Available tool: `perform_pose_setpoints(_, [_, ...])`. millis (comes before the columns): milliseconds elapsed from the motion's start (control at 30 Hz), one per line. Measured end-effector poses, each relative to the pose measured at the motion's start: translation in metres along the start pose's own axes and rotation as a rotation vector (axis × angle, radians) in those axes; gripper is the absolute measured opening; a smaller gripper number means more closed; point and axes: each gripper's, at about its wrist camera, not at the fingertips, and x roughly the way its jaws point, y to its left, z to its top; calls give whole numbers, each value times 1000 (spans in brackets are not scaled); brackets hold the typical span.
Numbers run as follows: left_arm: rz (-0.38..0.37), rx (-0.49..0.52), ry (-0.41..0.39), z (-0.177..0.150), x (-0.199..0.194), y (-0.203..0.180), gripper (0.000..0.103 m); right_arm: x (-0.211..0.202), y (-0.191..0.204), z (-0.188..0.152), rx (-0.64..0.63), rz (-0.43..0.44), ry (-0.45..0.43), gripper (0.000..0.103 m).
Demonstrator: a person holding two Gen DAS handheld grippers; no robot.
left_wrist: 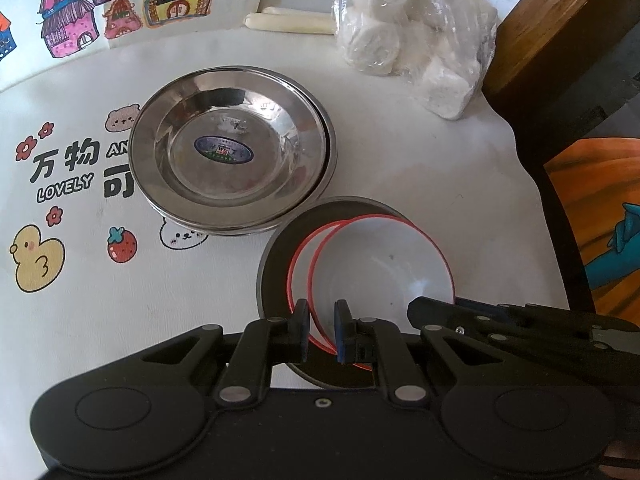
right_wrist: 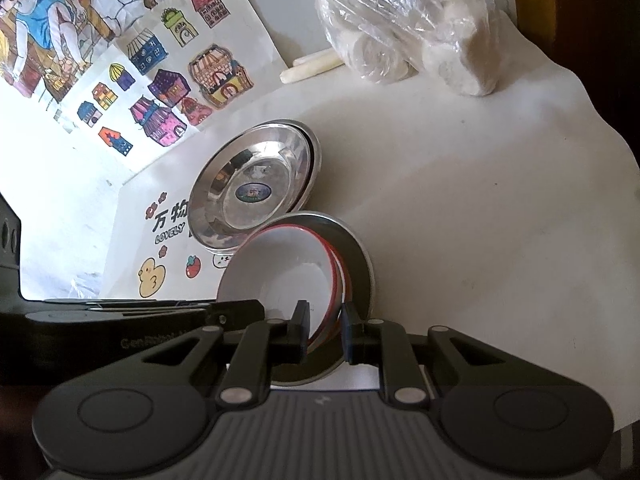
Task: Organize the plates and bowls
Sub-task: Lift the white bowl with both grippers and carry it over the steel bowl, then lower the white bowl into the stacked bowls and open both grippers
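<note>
The white tablecloth point(left_wrist: 400, 168) with its cartoon prints fills the frame, and on it, towards the middle, sits the stack of steel plates point(left_wrist: 232, 152), nested one on another and a touch off-centre, so the plate pile looks done bar a nudge. Far side, out of play, there's a clear bag of white rolls point(left_wrist: 412, 36) with a pale stick point(left_wrist: 288, 22) lying beside it, and coloured house drawings point(left_wrist: 120, 4) along the back edge.

Now to the action, just this side of the plates and touching their rim: a dark bowl with a metal rim point(left_wrist: 280, 256) holds the red-rimmed white bowls point(left_wrist: 384, 264), two red edges showing, the upper one tilted and not seated flush.

Both tools are on it! The left gripper point(left_wrist: 322, 330) comes in from the near side, jaws narrow, pinching the near rim of the upper white bowl between its pads. In the right wrist view the right gripper point(right_wrist: 326, 328) is likewise closed to a slim gap, clamped across the red rims of the white bowls on its side of the stack, though exactly how many rims it has I can't make out.

My read: this is late in the job, plates gathered, bowls gathered, and what's left is settling that tilted bowl down level, letting go, perhaps squaring up the plates
</note>
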Motion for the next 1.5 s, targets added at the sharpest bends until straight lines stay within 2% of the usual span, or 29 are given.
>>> perform_pose_setpoints(567, [19, -18, 15, 2, 1, -2, 14, 12, -2, 9, -35, 21, 82, 18])
perform_pose_setpoints(1000, [41, -20, 23, 2, 2, -4, 15, 14, -3, 11, -52, 30, 106, 19])
perform_pose_setpoints(1200, [49, -25, 22, 3, 3, -4, 17, 15, -1, 12, -61, 29, 109, 20])
perform_pose_setpoints(1267, [57, -27, 22, 3, 4, -4, 21, 14, -1, 13, -63, 30, 106, 20])
perform_pose_setpoints(1500, [59, -38, 27, 2, 4, -2, 21, 13, 0, 14, -68, 35, 109, 20])
